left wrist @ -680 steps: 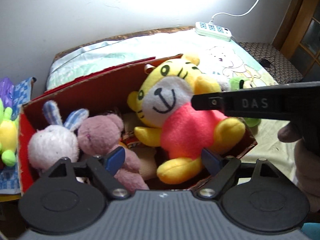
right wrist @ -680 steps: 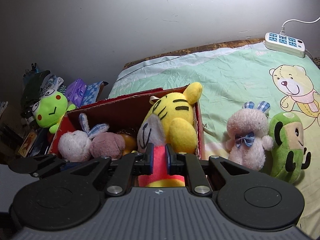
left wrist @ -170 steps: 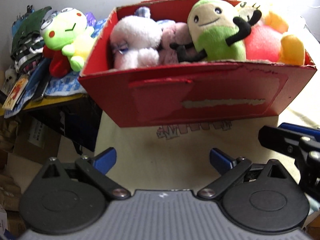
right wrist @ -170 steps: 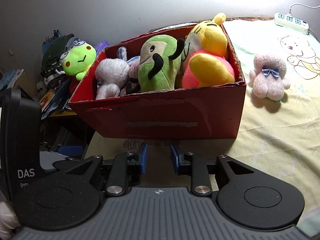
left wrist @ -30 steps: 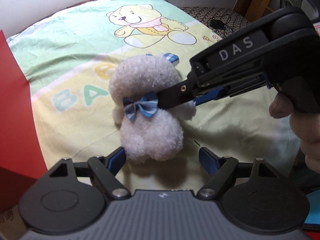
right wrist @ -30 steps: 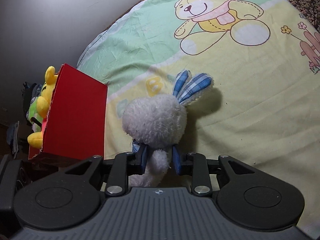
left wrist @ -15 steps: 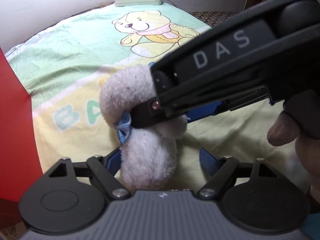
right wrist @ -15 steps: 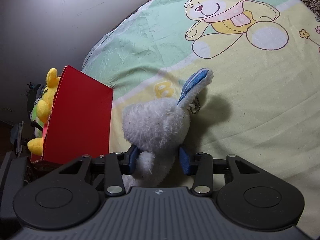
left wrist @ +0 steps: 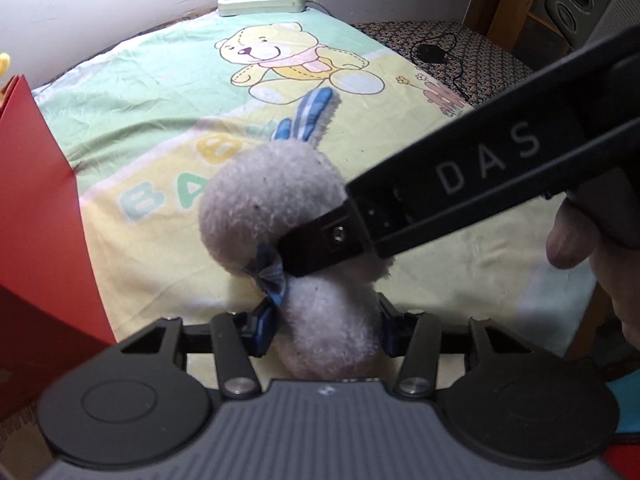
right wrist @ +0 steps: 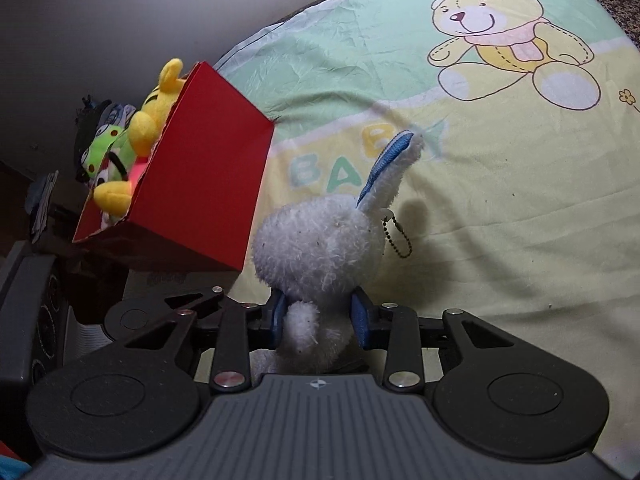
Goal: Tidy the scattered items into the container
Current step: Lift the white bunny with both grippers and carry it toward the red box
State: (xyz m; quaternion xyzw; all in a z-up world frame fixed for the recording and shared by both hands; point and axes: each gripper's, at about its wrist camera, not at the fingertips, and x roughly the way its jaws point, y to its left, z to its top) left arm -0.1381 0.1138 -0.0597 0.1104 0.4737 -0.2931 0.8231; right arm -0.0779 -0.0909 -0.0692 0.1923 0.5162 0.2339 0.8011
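Note:
A white plush bunny (left wrist: 276, 204) with blue checked ears and a blue bow is held above the bedsheet by both grippers. My left gripper (left wrist: 324, 330) is shut on its lower body. My right gripper (right wrist: 320, 316) is shut on its neck, below the head (right wrist: 320, 240); the right gripper's black body (left wrist: 460, 184) crosses the left wrist view. The red cardboard box (right wrist: 200, 168) stands to the left, holding a yellow tiger plush (right wrist: 156, 116) and a green plush (right wrist: 100, 148). Its red wall (left wrist: 32, 184) fills the left edge of the left wrist view.
The bed has a green and yellow sheet with a printed bear (right wrist: 508, 36). A white power strip (left wrist: 262, 0) lies at the head of the bed. A patterned chair seat with a black cable (left wrist: 436, 54) is at the right. Clutter lies beyond the box at left.
The left gripper has closed from open onto the bunny's lower body. The bunny has been lifted upright off the sheet, and the right gripper keeps its hold.

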